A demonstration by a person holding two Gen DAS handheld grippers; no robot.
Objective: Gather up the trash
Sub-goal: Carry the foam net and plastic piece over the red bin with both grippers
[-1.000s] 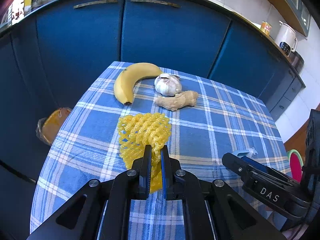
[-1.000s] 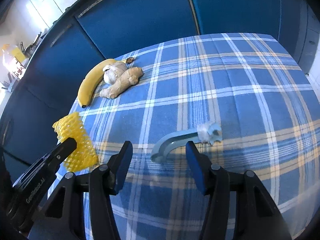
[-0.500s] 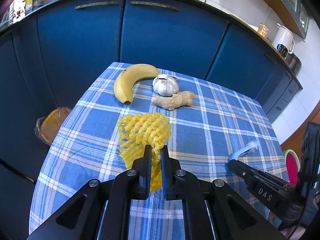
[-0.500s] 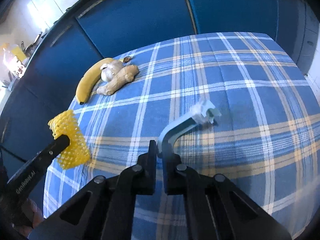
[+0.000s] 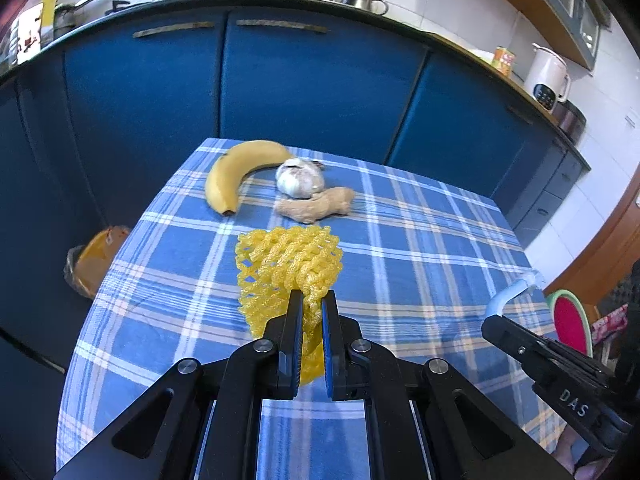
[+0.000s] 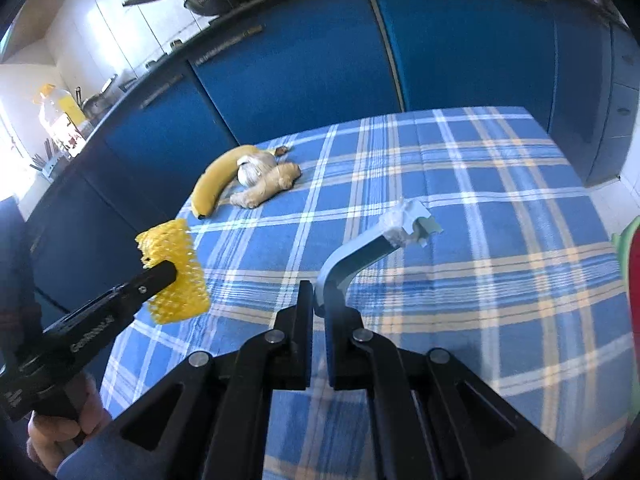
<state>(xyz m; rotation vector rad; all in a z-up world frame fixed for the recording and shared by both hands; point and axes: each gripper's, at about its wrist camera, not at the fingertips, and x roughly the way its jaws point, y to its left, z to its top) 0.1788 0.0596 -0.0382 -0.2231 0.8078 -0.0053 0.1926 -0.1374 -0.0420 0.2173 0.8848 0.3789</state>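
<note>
The yellow net (image 5: 289, 270) is a foam mesh sleeve, crumpled and open at its far end, its weave full of diamond holes. The left tongs (image 5: 309, 312) pinch its near edge, jaws pressed close with only the foam between them, and hold it above the bench (image 5: 420, 240) near the left edge. The grey-blue hook (image 6: 366, 250) is a bent plastic piece with a right-angle elbow and a notched far end wrapped in whitish film. The right tongs (image 6: 319, 300) are clamped on its short leg, so the long leg juts forward and up over the blue checked cloth. Both tongs point toward the far end of the bench, the left ones tilted slightly down. There a banana (image 5: 236, 172), a garlic bulb (image 5: 300, 179) and a ginger root (image 5: 316, 210) lie close together.
</note>
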